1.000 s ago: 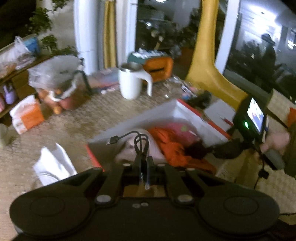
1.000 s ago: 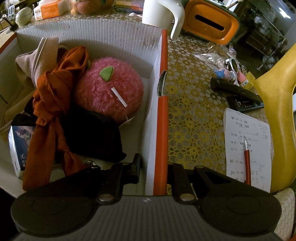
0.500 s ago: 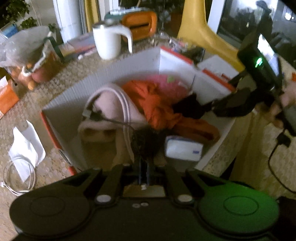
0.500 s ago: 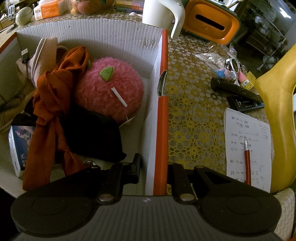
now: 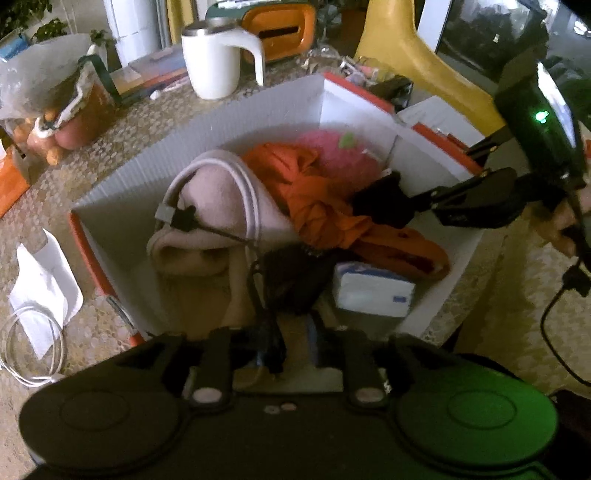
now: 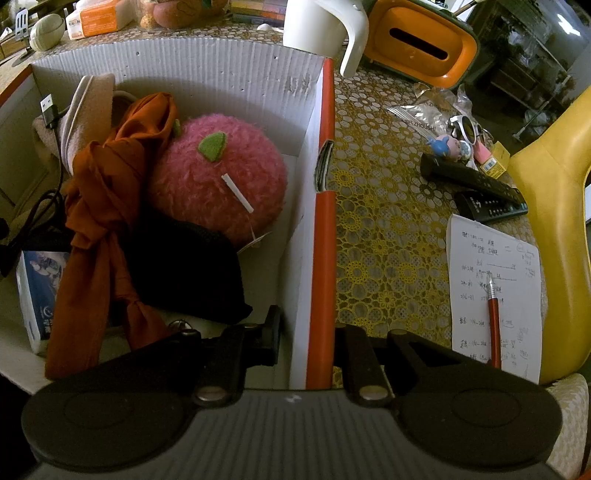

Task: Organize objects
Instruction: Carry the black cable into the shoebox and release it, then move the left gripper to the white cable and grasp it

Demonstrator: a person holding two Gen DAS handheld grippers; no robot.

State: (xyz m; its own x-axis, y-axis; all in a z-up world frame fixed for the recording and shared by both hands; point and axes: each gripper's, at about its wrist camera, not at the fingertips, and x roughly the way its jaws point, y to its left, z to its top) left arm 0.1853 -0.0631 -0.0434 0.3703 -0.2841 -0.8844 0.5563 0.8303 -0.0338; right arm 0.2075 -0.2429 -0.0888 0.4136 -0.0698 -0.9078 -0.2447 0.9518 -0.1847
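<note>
A white corrugated box (image 5: 258,110) with orange outer faces holds a pink plush ball (image 6: 218,181), an orange cloth (image 6: 107,192), a beige slipper (image 5: 207,206), a black pouch (image 6: 184,266) and a tissue pack (image 5: 373,291). My left gripper (image 5: 288,350) hovers over the box's near corner, jaws opening. A black USB cable (image 5: 291,277) runs up between them, no longer squeezed. Its plug (image 5: 168,214) rests on the slipper. My right gripper (image 6: 306,336) is shut on the box's right wall (image 6: 323,221), and also shows in the left wrist view (image 5: 384,206).
A white mug (image 5: 212,59) and an orange tissue holder (image 5: 280,33) stand behind the box. Left of it lie a white paper (image 5: 44,280) and a coiled white cable (image 5: 33,347). To the right are two remotes (image 6: 476,184), a notepad with a red pen (image 6: 495,321) and a yellow chair (image 6: 554,221).
My left gripper came down over the box with the black cable. Its jaws have parted and the cable has settled onto the things inside. The right gripper has kept its hold on the wall.
</note>
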